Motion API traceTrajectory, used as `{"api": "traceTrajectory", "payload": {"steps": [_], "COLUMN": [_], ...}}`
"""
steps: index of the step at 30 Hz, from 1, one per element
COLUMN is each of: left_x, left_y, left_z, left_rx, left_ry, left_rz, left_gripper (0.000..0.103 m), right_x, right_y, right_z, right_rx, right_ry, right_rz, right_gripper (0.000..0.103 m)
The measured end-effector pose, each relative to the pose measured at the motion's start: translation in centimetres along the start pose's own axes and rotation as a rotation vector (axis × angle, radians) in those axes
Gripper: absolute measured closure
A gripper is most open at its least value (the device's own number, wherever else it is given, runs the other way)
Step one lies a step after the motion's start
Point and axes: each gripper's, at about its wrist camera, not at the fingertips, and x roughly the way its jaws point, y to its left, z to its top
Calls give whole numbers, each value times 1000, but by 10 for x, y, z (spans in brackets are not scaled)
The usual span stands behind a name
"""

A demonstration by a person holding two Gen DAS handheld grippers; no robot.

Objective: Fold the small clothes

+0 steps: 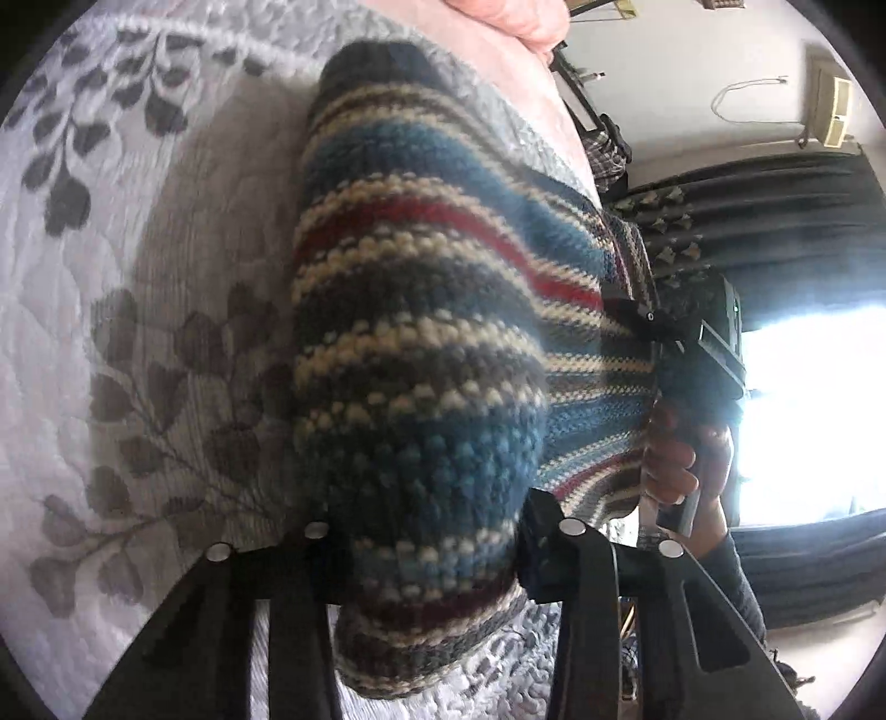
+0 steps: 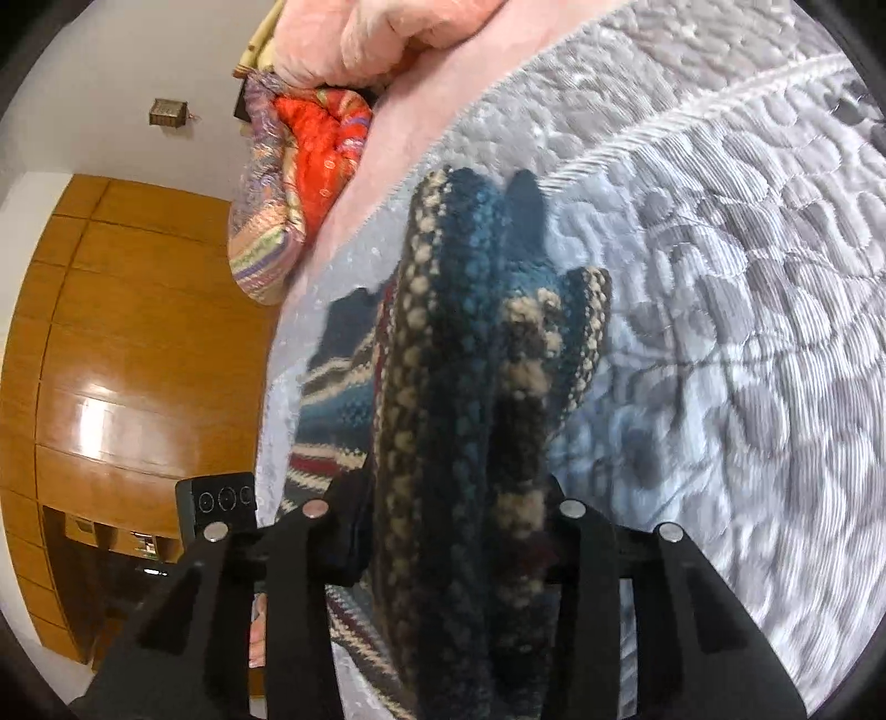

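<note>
- The left gripper [image 1: 432, 548] has its two black fingers pressed onto a thick bunch of the striped knit sweater [image 1: 421, 310] — the wool fills the whole gap between them, so the jaws stand partly closed, held apart only by the fabric.
- The right gripper [image 2: 443, 531] pinches another fold of the same sweater [image 2: 470, 354]; several layers of knit are squeezed between its fingers and rise up in front of the lens.
- The sweater, striped in blue, cream, grey and red, hangs between the two grippers above the grey quilted bedspread [image 1: 138, 310] with its leaf pattern; whether its lower edge touches the bedspread I cannot tell.
- In the left wrist view, the person's right hand [image 1: 681, 459] grips the handle of the other tool at the far side of the sweater.
- A pink blanket [image 2: 398, 33] lies at the head of the bed, with a bright orange patterned cloth [image 2: 310, 160] beside it.
- A wooden wardrobe [image 2: 127, 343] stands beyond the bed's edge — glossy, with light on it.
</note>
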Motion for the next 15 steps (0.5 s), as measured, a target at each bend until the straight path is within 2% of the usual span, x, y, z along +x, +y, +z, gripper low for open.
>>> {"api": "traceTrajectory", "payload": {"steps": [6, 11, 15], "left_x": [-45, -92, -123], "left_y": [-16, -11, 16], "left_z": [-32, -92, -146], "left_rx": [41, 53, 24], "left_ry": [-17, -41, -61], "left_rz": [5, 5, 0], "left_gripper": [67, 67, 67], "right_x": [-14, 2, 29], "right_y": [35, 68, 89], "right_z": [-30, -86, -137], "right_rx": [-6, -16, -10], "right_ry": [-14, 20, 66], "right_rz": [34, 84, 122], "right_gripper": [65, 65, 65]}}
